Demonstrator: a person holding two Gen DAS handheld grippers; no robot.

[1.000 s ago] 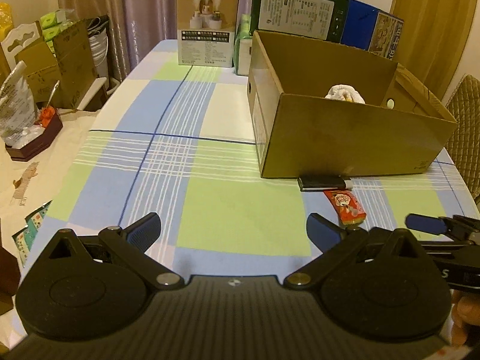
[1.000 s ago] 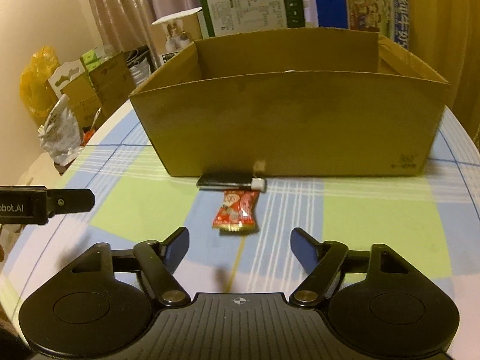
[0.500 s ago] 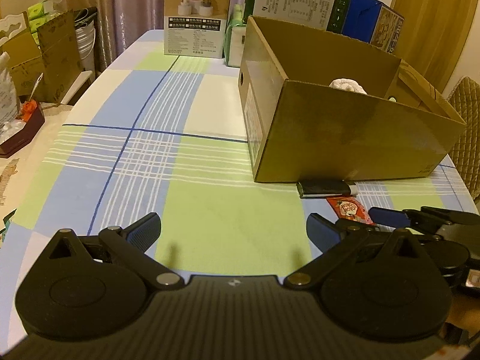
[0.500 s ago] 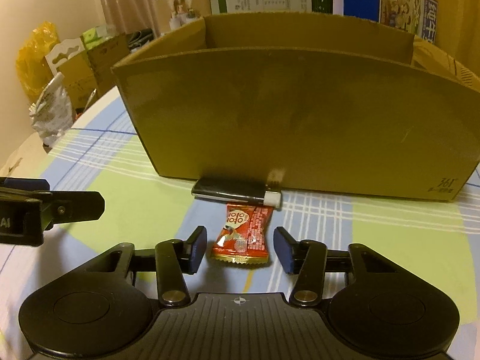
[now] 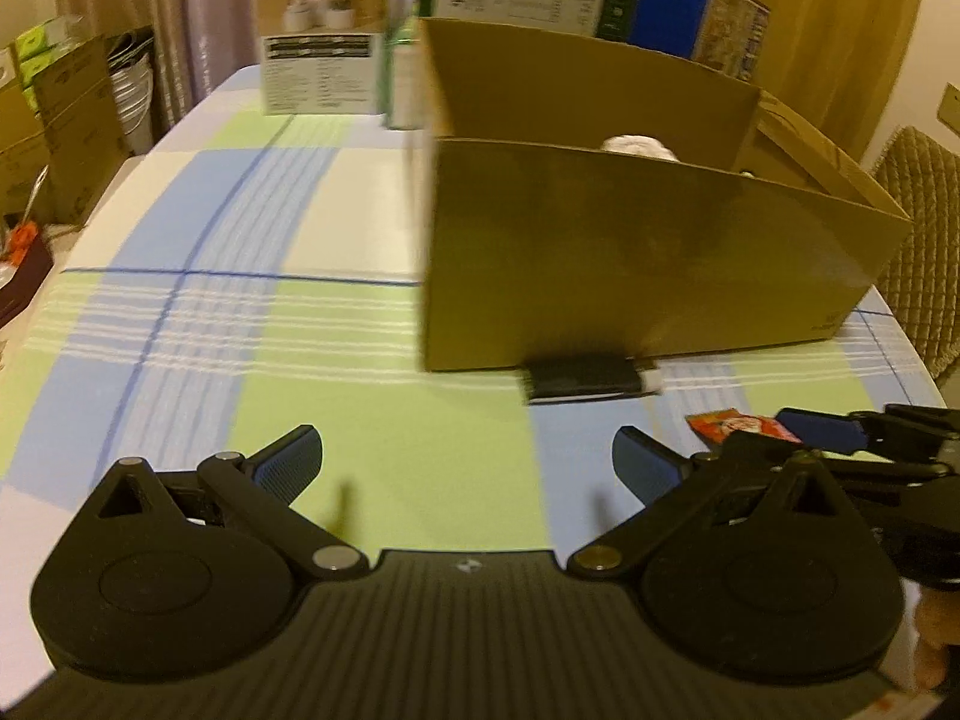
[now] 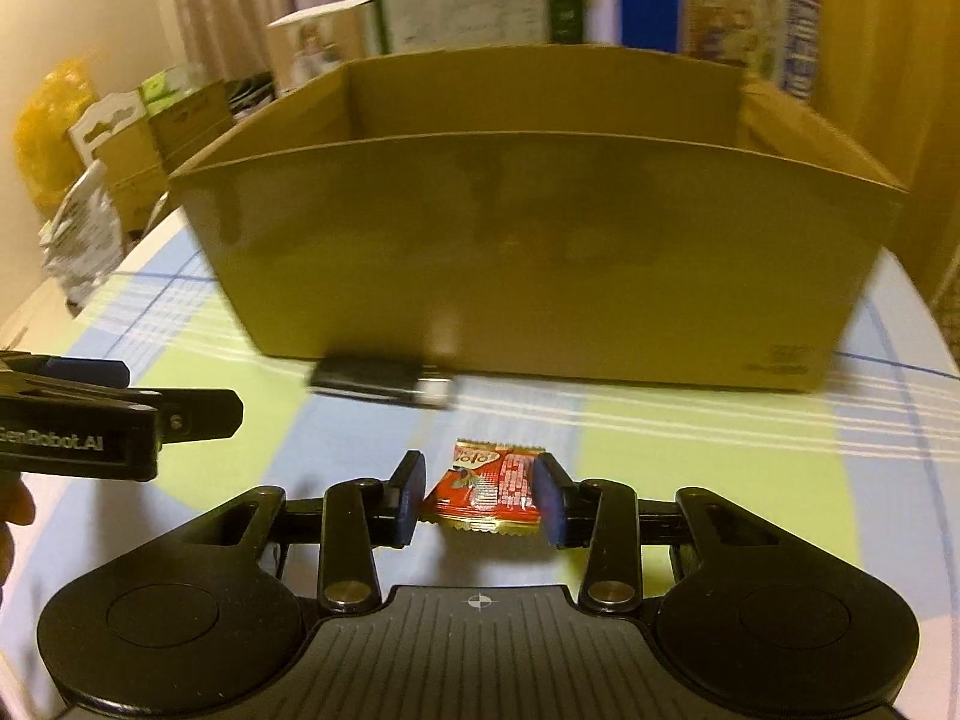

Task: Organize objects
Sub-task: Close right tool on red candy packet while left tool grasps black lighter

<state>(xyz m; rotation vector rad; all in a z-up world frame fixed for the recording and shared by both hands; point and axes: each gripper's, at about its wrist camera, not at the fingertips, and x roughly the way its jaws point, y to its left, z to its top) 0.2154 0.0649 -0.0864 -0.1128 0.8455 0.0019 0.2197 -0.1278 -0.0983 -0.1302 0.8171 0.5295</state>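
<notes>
A red snack packet [image 6: 489, 477] lies between the pads of my right gripper [image 6: 480, 504], which is shut on its two side edges just above the checked tablecloth. Past it, a flat black object with a white end [image 6: 381, 381] rests against the front wall of an open cardboard box [image 6: 540, 252]. My left gripper [image 5: 468, 462] hovers open over the cloth left of the packet [image 5: 741, 425], with nothing between its fingers. Something white [image 5: 639, 146] shows inside the box [image 5: 630, 270].
Printed cartons [image 5: 324, 30] and a green and blue box [image 5: 600, 6] stand behind the cardboard box. Stacked cardboard boxes [image 5: 66, 120] sit off the table's left edge, and a padded chair [image 5: 924, 228] is at the right. The left gripper's body [image 6: 90, 420] sits to the packet's left.
My right gripper has moved forward around the red packet and its fingers have come together on it. The left gripper has drifted forward and lower, still open.
</notes>
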